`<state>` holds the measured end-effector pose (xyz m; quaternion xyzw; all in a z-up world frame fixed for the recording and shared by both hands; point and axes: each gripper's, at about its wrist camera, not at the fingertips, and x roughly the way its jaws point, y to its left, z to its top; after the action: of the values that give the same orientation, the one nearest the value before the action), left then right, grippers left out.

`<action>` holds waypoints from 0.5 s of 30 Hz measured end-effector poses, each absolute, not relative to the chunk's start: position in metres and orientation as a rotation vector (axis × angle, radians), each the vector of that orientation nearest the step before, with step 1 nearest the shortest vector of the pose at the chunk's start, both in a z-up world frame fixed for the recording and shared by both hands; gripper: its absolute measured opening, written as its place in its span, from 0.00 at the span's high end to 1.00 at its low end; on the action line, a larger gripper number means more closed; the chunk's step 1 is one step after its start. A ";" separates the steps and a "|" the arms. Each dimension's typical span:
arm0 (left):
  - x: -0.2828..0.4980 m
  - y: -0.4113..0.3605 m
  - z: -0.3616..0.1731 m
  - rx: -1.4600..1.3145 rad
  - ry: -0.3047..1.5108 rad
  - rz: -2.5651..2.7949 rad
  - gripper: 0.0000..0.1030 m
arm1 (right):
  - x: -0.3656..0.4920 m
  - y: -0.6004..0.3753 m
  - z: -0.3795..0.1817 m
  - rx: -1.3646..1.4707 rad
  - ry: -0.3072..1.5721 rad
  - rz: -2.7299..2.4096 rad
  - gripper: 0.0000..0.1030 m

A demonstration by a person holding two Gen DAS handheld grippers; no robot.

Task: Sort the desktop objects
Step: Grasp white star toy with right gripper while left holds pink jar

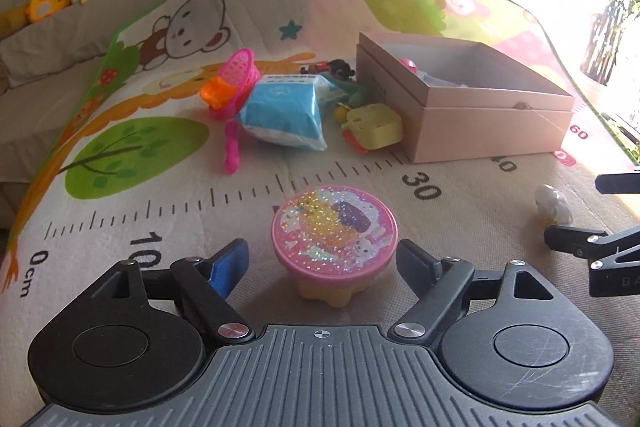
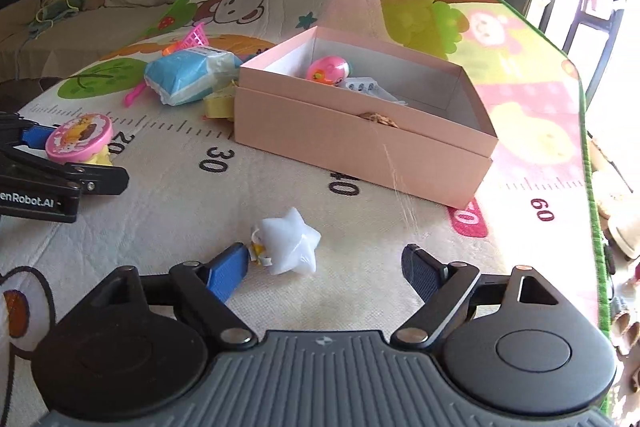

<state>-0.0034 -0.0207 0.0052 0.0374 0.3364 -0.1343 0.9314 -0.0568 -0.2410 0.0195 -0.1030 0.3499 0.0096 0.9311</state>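
The pink box [image 2: 360, 143] stands open on the play mat [image 2: 280, 187], near the ruler marks printed there. Inside it lie a pink egg-shaped toy [image 2: 328, 69] and a pale ridged item [image 2: 362, 85] against the far wall; the rest of its floor is bare.

The glitter-lidded cup [image 1: 334, 237], pink on top with a yellow base, stands upright on the mat between the fingers of the left gripper [image 1: 322, 259]. Its jaws are spread, with a gap on each side of the lid, so nothing is gripped.

The white star toy [image 2: 290, 241] lies on the mat in front of the right gripper [image 2: 326, 265], close to the blue left finger [image 2: 230, 273] and well apart from the other. These jaws are likewise wide apart and hold nothing.

Beyond the cup, left of the box, sit a blue packet [image 1: 284, 113], a pink basket [image 1: 238, 75], a pink spoon [image 1: 232, 147] and a yellow toy [image 1: 374, 127].
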 end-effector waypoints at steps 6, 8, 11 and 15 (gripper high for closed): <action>-0.004 -0.014 0.005 0.027 0.681 -0.282 0.10 | -0.076 -0.333 0.037 0.072 0.769 -0.101 0.07; -0.004 -0.014 0.005 0.023 0.676 -0.281 0.08 | -0.085 -0.369 0.041 0.155 0.760 -0.226 0.05; -0.004 -0.013 0.005 0.015 0.676 -0.278 0.08 | -0.097 -0.421 0.041 0.164 0.762 -0.577 0.05; -0.004 -0.011 0.005 0.004 0.676 -0.274 0.07 | -0.117 -0.463 0.043 0.109 0.664 -0.969 0.05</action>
<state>-0.0040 -0.0110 0.0049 0.0021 0.3306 -0.1338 0.9342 -0.1172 -0.4626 0.0426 0.0515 0.3131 -0.4567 0.8311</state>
